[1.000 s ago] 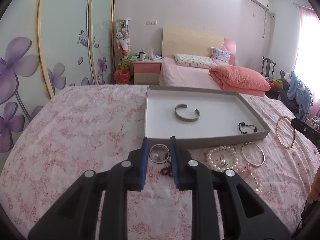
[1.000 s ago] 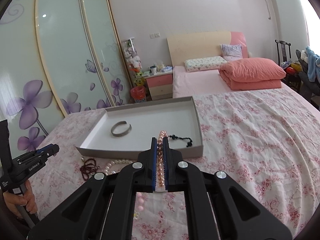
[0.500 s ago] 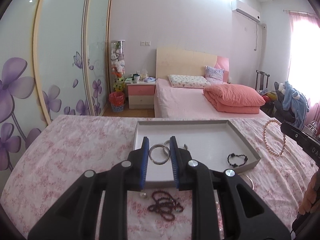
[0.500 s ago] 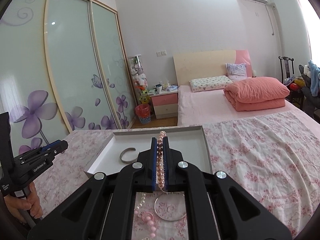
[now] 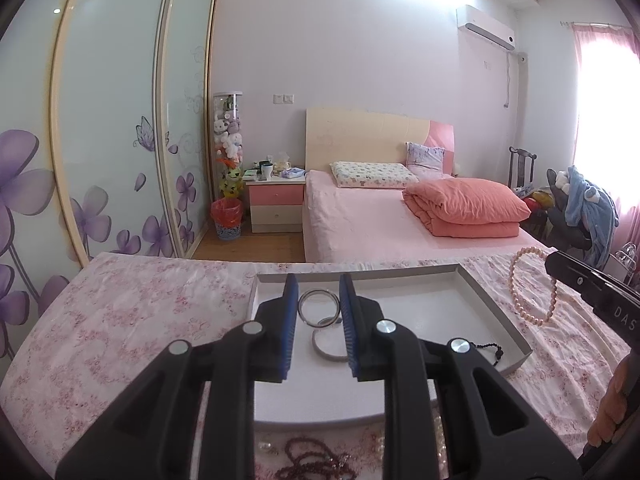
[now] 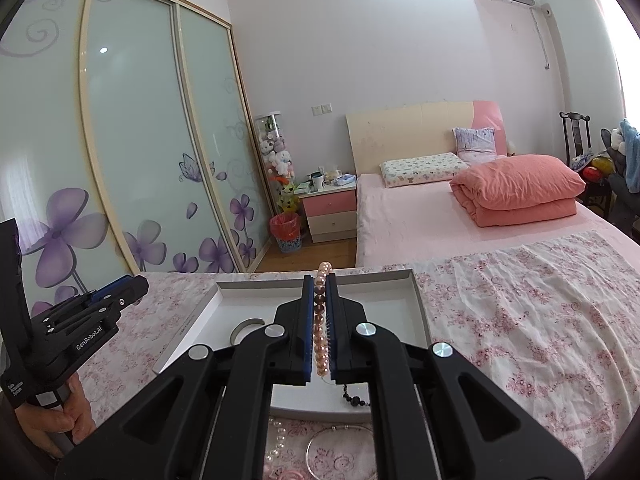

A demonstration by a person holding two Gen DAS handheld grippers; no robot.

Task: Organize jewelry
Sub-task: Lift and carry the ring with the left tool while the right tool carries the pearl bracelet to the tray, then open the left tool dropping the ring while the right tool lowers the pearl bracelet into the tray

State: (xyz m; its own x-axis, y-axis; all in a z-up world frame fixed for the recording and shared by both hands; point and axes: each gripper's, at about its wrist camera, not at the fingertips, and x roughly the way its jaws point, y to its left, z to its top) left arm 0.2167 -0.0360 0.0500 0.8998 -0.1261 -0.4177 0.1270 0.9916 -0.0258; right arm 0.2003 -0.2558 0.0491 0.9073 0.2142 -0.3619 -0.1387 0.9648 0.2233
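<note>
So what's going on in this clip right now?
A person is sorting jewelry on a floral bedspread. The left gripper holds a silver metal ring, the right gripper a pink pearl bracelet, both above the shallow grey tray, which already holds a silver cuff and a black beaded bracelet.

floral bedspread [image 5: 120, 320] under grey tray [image 5: 496, 320]

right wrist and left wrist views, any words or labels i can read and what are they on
"GenRobot.AI": white print on the side of the left gripper, in the right wrist view.
"DAS": white letters, cut off by the frame edge, on the right gripper, in the left wrist view.
Small white print low on the left gripper's handle: too small to read.
</note>
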